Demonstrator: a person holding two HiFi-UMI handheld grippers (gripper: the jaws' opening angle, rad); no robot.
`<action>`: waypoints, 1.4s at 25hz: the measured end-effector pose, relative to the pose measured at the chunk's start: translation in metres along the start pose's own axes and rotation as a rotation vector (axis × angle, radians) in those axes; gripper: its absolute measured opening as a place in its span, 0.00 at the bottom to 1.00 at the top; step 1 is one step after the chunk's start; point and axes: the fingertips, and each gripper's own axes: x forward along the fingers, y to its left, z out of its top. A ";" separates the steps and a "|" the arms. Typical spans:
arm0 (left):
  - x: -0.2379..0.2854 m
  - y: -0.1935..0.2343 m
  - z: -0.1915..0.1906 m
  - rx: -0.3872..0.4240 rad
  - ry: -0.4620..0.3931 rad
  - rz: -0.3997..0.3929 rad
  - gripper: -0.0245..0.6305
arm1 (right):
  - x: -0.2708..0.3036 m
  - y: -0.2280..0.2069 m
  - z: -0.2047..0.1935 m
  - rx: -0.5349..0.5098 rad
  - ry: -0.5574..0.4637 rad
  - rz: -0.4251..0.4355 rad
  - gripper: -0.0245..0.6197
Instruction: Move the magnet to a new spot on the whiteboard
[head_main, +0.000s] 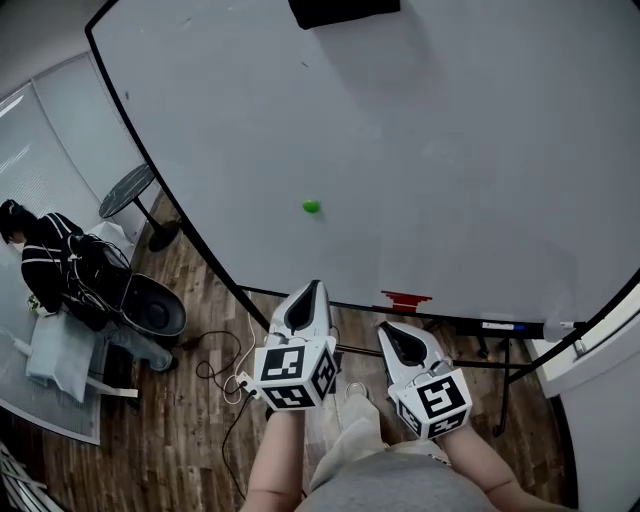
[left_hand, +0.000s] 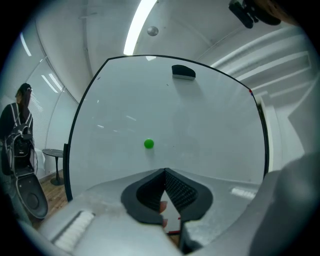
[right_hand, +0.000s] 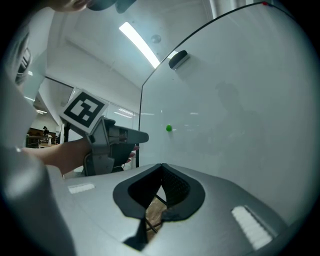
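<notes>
Awaiting pickup: the green magnet (head_main: 311, 206) sits on the whiteboard (head_main: 450, 150), at 12 o'clock from the left tool (head_main: 312, 295). It and the right tool (head_main: 392, 332) are closed, empty. Grasp and relocation remain.

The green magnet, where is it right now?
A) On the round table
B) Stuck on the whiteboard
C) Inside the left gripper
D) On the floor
B: the green magnet sits on the whiteboard, apart from the left gripper and right gripper.
</notes>
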 end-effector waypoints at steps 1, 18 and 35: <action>0.005 0.003 0.004 -0.001 -0.009 -0.001 0.04 | 0.003 -0.002 -0.001 0.004 0.001 -0.002 0.02; 0.081 0.038 0.049 0.026 -0.092 -0.039 0.16 | 0.059 -0.018 -0.012 0.018 0.026 -0.003 0.02; 0.121 0.041 0.058 0.107 -0.091 -0.064 0.32 | 0.093 -0.032 -0.016 0.023 0.035 0.024 0.02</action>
